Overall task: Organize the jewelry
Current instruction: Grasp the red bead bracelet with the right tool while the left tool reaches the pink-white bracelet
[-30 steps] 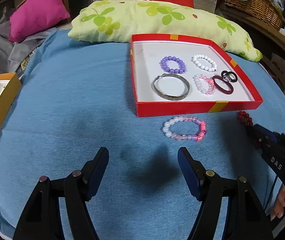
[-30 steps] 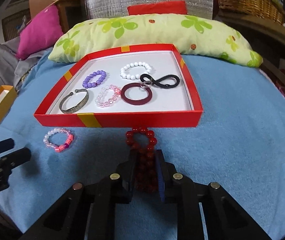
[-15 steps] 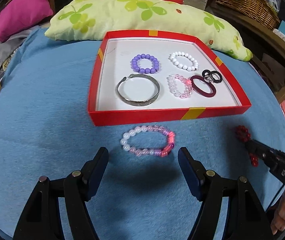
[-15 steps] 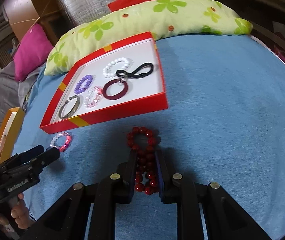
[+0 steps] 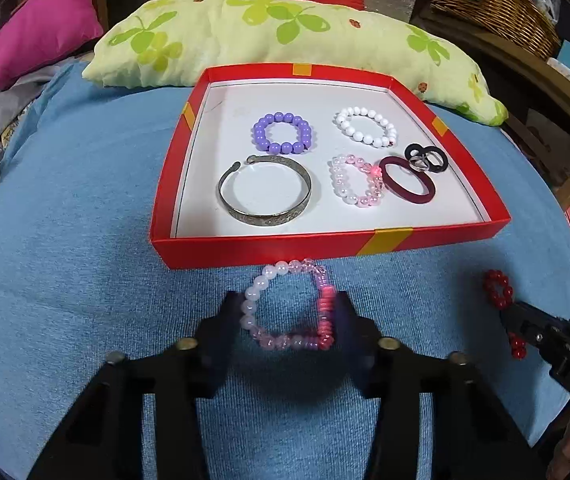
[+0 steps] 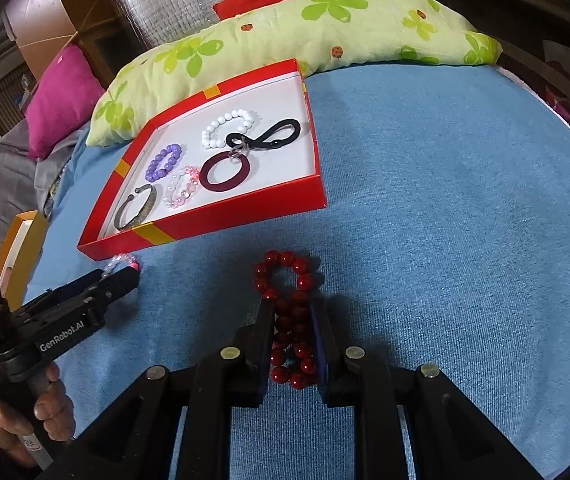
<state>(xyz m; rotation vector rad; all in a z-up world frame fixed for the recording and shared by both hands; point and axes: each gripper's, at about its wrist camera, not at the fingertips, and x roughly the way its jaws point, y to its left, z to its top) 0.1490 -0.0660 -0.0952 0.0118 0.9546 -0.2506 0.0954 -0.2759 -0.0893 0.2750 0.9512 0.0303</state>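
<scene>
The left gripper (image 5: 287, 312) had just been closing around the pink bead bracelet (image 5: 291, 308), which lay on the blue blanket (image 5: 85, 240) right against the front wall of the red box (image 5: 269, 245), and its fingers looked like they were already pinching both sides. The right gripper (image 6: 293, 334) was clamped on the red bead bracelet (image 6: 291, 316), squashed long and thin. I'd have squeezed gently so the beads didn't pop out, then lifted clear of the wall before dropping it in beside the bangle (image 5: 265, 190).
</scene>
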